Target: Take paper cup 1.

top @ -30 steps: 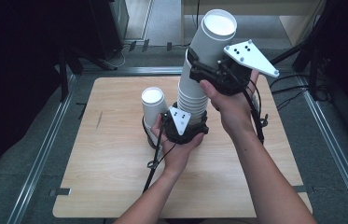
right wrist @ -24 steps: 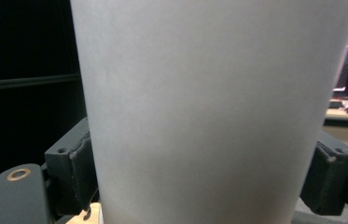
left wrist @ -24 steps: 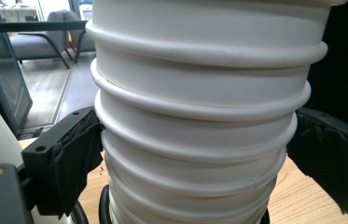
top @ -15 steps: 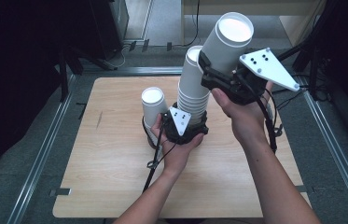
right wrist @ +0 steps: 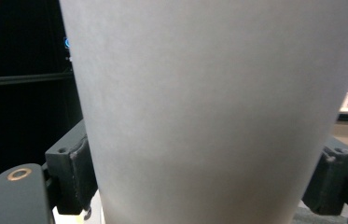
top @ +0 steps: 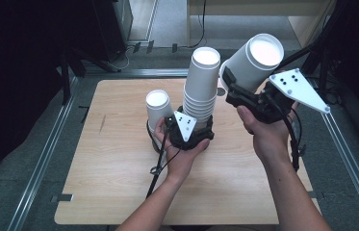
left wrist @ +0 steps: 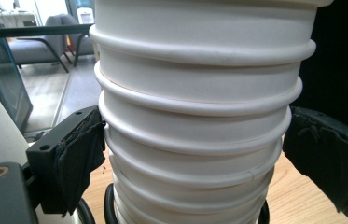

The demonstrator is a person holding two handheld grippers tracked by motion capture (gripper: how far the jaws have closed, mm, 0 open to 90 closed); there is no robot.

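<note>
Paper: the cup (top: 255, 62) and the stack (top: 201, 89) are thin white paper, judged very light and easily crushed.
Cup: it is clear of the stack, up in the air to the stack's right in the high view, tilted with its closed base uppermost.
Right gripper (top: 230, 86): its jaws are clamped on the cup wall from both sides; the right gripper view shows both pads (right wrist: 78, 175) against the paper.
Stack: it stands mouth-down on the table (top: 119, 192), nested cups with rolled rims showing as rings in the left gripper view.
Left gripper (top: 186, 126): it sits low at the stack with a jaw on each side. Its jaws have just been closing. The left pad (left wrist: 80, 161) touches the rims; the other pad (left wrist: 323, 161) appears to stand just off them, so no firm grip is judged.
Lone cup (top: 158, 108): it stands mouth-down on the table just beside the stack, on its left.
Stiffness: the wall flexes under squeeze; the rolled rim is the stiffest band.
Surface: smooth paper against soft pads, judged moderate grip; the taper may let a cup slide out toward its narrow end.
Hold point: take a cup across its wall near the rim end, with light pressure only.
Risk: nested cups may cling and lift together; steady the stack low while you pull.
</note>
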